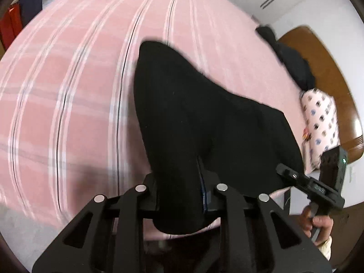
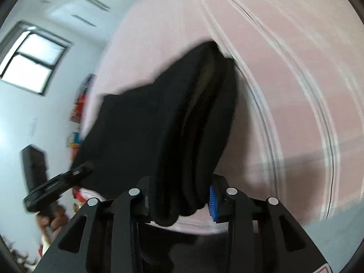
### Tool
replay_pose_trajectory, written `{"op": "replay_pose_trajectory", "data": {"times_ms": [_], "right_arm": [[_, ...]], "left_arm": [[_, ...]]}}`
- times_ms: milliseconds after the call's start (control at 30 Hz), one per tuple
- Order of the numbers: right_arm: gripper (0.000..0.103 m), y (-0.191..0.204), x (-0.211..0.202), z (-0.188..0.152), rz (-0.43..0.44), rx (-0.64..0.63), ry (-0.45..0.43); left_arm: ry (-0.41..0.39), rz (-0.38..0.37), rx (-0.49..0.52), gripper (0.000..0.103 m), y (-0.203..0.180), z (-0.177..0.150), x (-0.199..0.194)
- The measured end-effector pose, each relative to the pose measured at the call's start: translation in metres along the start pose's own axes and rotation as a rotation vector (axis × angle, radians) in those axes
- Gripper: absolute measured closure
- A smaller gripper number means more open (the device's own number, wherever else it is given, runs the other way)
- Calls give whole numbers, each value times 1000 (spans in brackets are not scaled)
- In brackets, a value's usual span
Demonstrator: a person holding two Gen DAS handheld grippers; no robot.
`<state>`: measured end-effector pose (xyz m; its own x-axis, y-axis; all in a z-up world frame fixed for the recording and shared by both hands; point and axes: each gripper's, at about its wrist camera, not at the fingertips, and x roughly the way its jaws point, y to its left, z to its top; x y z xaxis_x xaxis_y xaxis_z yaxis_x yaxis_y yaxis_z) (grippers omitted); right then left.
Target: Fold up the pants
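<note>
Left black two-finger gripper (image 1: 182,195): clamped on an edge of the black fabric pants (image 1: 193,118). Right black two-finger gripper (image 2: 179,195): clamped on a bunched edge. Pants are held lifted over the pink striped bedsheet (image 1: 68,79). Step judged: fold begun; carrying the held edge across and laying it flat is called for next.

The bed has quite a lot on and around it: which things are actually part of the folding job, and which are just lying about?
Part of the job:
- black pants, lying on the pink striped bed
- left gripper, shut on the pants
- right gripper, shut on the pants

Just lying about:
- dark clothes heaped by the headboard
- spotted pillow
- red garment hanging at the wall
</note>
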<state>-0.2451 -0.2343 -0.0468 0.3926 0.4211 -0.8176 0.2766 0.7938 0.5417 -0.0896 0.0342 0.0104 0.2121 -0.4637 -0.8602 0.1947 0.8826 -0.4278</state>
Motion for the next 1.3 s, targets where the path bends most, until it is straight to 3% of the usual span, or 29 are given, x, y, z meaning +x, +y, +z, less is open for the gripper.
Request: {"op": "replay_pose_trajectory", "data": {"times_ms": [67,133,200,300,600,800,867,967,1033,1100,1300], "right_arm": [[59,-16,19,-8,-41,54,27],[46,-23,15,-7,-10,120,11],[46,-17,16,-9,-43,96,7],[42,-10,20,-9,-72,81,12],[37,-17,29,-5,-11,156,57],[34,-12,37,-5,-26,157,71],[37,-8,40,-2,-34,150,70],[61,4,40,-1,-20,107,50],[66,13,37,-3,-41,68,31],[68,27,33,-5,-65,33,8],[70,59,0,-18,9,-2,-60]], "left_arm": [[25,89,14,69,-2,-9,20],[-15,185,39,50,-9,-14,26],[-60,255,53,23,-14,-15,28],[-81,297,64,15,-16,-12,36],[-66,248,4,5,-31,11,68],[-61,213,-6,5,-31,19,75],[-46,162,-5,8,-35,22,80],[-32,106,-4,31,-38,26,80],[-32,107,4,47,-44,27,73],[-35,103,6,69,-45,29,62],[-67,114,36,76,-69,38,24]]}}
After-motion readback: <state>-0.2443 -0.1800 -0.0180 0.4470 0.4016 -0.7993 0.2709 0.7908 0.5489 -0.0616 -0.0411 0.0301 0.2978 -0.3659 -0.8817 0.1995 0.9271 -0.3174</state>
